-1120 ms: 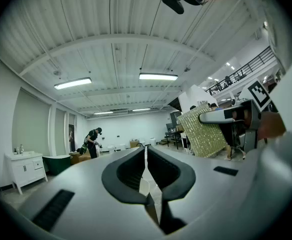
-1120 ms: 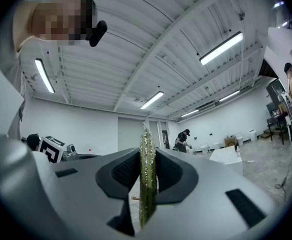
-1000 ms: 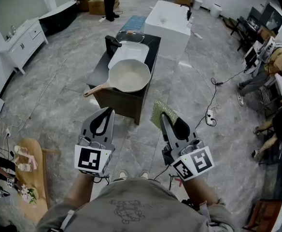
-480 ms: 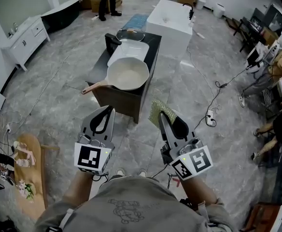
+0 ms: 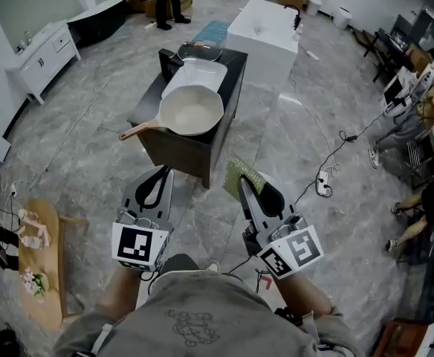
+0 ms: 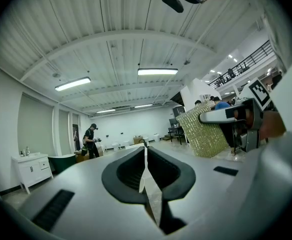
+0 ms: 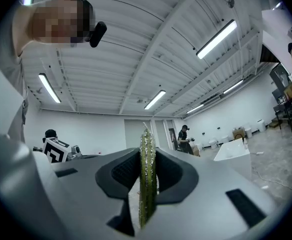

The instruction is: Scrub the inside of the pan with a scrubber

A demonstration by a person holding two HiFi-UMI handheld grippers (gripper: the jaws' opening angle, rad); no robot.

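The scrubbing stage has not started. The pan point(image 5: 192, 113) rests on the near end of a dark counter point(image 5: 147, 101) with its pale interior facing up. Its far rim appears to lie partly over a white basin point(image 5: 199, 74) set into the counter top, and its handle point(image 5: 135, 131) projects past the counter's left edge. Both claws are held in front of the operator above the floor point(image 5: 91, 147), well apart from the counter, so neither touches the pan. The right claw point(image 5: 241, 182) is closed on the scrubber point(image 5: 241, 169), a thin green-gold glittery pad; the right gripper view shows it clamped edge-on between the jaws and protruding beyond the tips. The left claw point(image 5: 162, 174) is closed and empty; the left gripper view shows its jaws meeting along one line with nothing between them. Completed: the scrubber is secured in the working claw. Remaining: reach the counter, lower the pad into the pan, and work it across the base and inner wall. The left claw would probably need to open and steady the handle, since an unrestrained pan is likely to shift under scrubbing pressure.
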